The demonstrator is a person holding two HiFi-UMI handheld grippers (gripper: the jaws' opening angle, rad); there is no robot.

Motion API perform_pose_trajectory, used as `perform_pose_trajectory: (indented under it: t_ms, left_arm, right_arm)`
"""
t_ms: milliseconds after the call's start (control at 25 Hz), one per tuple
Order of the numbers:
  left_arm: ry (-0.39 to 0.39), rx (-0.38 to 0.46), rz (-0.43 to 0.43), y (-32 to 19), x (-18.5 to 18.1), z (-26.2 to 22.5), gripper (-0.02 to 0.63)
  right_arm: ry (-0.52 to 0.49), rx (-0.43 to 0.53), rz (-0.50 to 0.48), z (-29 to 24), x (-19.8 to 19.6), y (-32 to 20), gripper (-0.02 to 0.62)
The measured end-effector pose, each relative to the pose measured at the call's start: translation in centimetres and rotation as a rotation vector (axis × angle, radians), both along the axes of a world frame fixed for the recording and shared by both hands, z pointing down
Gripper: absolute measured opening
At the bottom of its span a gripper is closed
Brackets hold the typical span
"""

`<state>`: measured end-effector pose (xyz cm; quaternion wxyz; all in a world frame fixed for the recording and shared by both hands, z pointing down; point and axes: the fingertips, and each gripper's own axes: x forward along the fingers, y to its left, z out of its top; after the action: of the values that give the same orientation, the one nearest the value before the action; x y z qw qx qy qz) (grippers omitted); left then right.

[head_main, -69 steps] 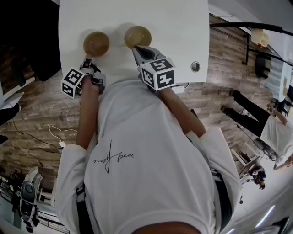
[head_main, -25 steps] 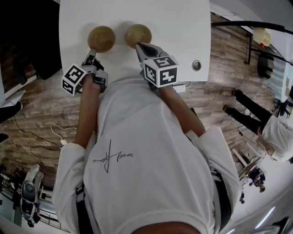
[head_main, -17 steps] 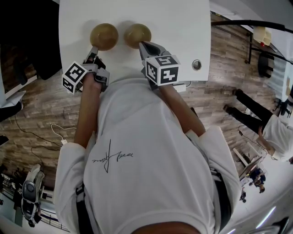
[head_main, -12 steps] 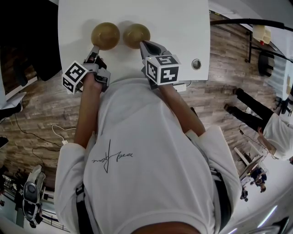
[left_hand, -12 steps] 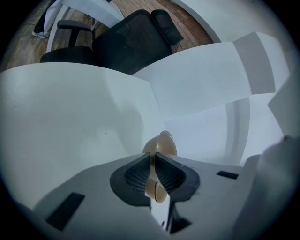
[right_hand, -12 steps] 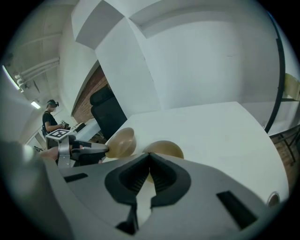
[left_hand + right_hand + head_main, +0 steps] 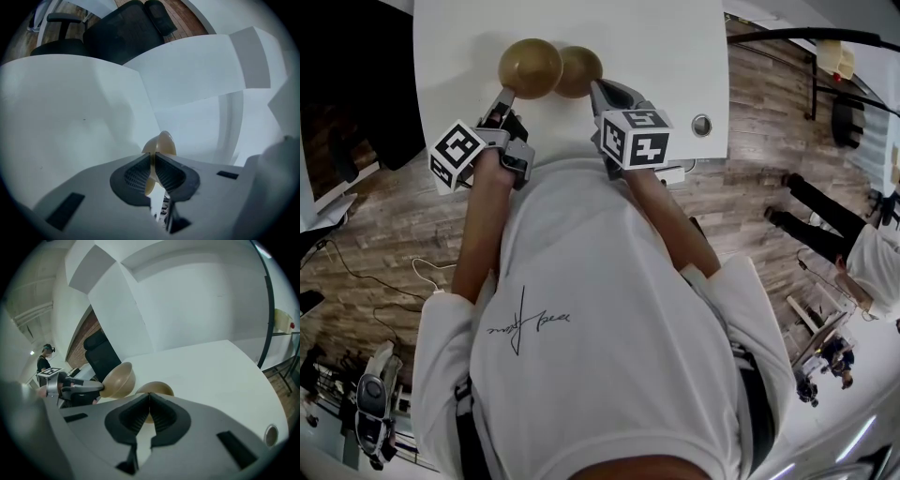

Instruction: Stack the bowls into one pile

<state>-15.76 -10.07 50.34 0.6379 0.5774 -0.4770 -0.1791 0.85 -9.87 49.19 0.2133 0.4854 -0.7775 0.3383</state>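
Left tongs point(image 7: 508, 94) are clamped tight on the rim of one bowl point(image 7: 530, 67), jaws barely parted with only the thin wall between the pads, and the bowl hangs tilted above the white table point(image 7: 656, 47), its edge overlapping the second bowl point(image 7: 581, 70) from the head view. Right tongs point(image 7: 598, 89) are fully closed, jaws pressed together with nothing between them, tips right at the near side of that second bowl, which sits on the table.
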Motion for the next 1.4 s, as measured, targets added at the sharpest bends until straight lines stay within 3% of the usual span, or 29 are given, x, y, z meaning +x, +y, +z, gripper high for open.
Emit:
perform_pose_trajectory:
  t_ms: [880,1400]
  left_arm:
    - [-0.008,-0.021,0.104,-0.2,4.7,0.4,0.038]
    - [-0.001,-0.051,0.102,-0.3,7.8,1.4,0.038]
  right_arm:
    - [-0.072,-0.004,0.115,-0.6,3.9,0.7,0.012]
    - [-0.1,0.021,0.014,-1.6,7.3,0.2,0.012]
